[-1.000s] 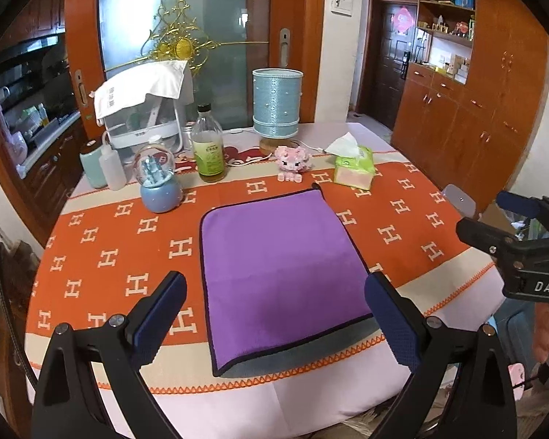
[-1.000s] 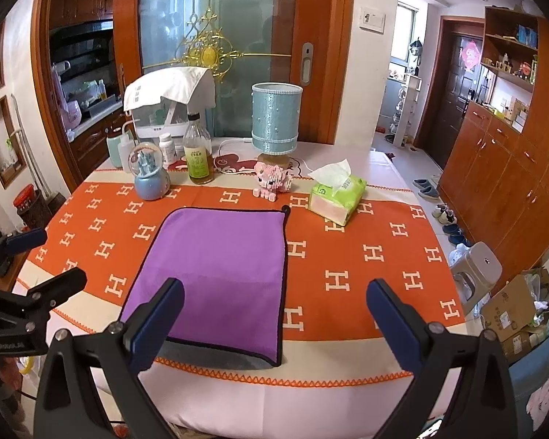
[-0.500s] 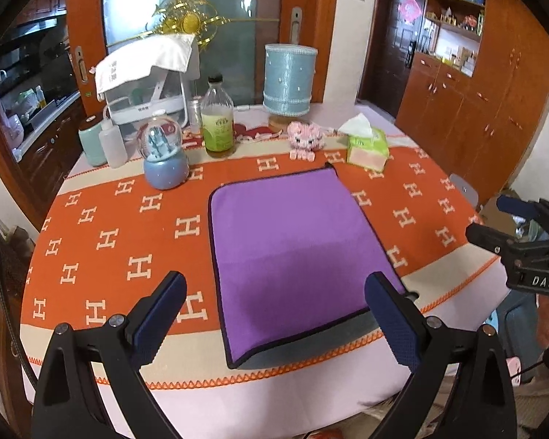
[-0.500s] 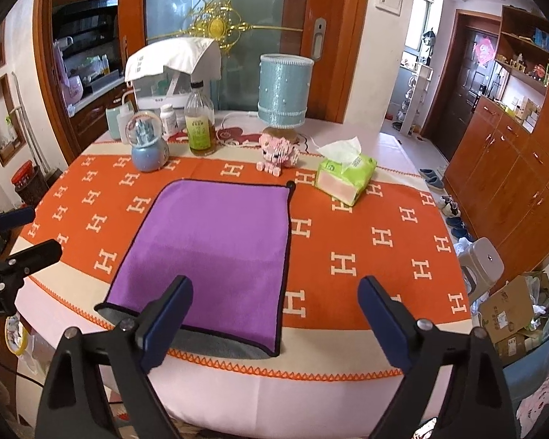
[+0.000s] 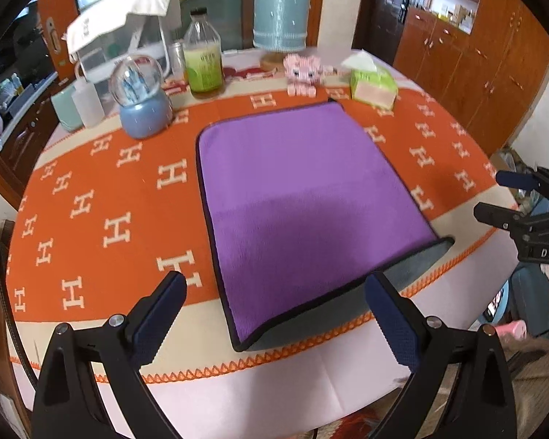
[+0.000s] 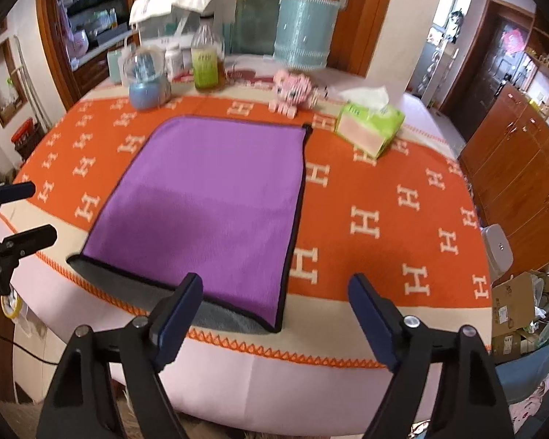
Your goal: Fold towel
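Note:
A purple towel [image 5: 303,197] with a dark border lies flat on the orange H-patterned tablecloth [image 5: 102,219]; its near edge shows a grey underside. It also shows in the right wrist view [image 6: 208,205]. My left gripper [image 5: 274,292] is open and empty above the towel's near edge. My right gripper [image 6: 274,292] is open and empty above the towel's near right corner. Each gripper shows at the edge of the other's view: the right gripper [image 5: 523,201] and the left gripper [image 6: 14,216].
Behind the towel stand a snow globe [image 5: 141,98], a bottle of yellow liquid [image 5: 203,62], a pink brick toy [image 5: 303,75], a green tissue pack [image 5: 371,82] and a teal lamp [image 5: 280,14]. The table's front edge [image 5: 274,384] is close below the grippers.
Both grippers have moved forward and down towards the towel's near edge. The towel lies as before. Both jaws stay open.

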The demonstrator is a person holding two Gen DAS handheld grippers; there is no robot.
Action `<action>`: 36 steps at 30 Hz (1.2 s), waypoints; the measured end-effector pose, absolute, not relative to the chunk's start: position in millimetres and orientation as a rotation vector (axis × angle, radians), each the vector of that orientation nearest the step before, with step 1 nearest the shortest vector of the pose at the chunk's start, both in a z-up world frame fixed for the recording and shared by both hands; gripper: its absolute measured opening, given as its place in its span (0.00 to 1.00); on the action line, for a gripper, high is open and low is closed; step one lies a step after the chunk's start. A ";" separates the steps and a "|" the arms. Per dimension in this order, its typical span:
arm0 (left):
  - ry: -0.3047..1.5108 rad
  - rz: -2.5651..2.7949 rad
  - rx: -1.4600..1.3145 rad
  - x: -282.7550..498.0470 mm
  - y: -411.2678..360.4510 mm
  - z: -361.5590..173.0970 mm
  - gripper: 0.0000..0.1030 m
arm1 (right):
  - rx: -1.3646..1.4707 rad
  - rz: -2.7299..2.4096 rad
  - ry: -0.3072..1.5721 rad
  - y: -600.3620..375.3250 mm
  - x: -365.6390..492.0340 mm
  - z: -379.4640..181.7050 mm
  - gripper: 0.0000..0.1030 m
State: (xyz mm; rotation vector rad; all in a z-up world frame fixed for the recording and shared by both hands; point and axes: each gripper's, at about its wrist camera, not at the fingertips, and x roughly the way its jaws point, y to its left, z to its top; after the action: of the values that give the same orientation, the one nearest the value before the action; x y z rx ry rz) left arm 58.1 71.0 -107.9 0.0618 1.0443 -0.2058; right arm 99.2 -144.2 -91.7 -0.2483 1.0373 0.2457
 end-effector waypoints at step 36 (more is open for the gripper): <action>1.198 -0.337 0.015 61.7 91.1 -181.9 0.90 | -0.306 0.550 1.221 -144.9 103.9 -176.0 0.38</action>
State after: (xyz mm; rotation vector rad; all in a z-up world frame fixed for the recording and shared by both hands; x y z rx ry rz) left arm 61.7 91.1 -181.9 0.0146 1.1978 -0.3373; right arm 103.9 -144.9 -176.0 -0.3063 1.2208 0.5499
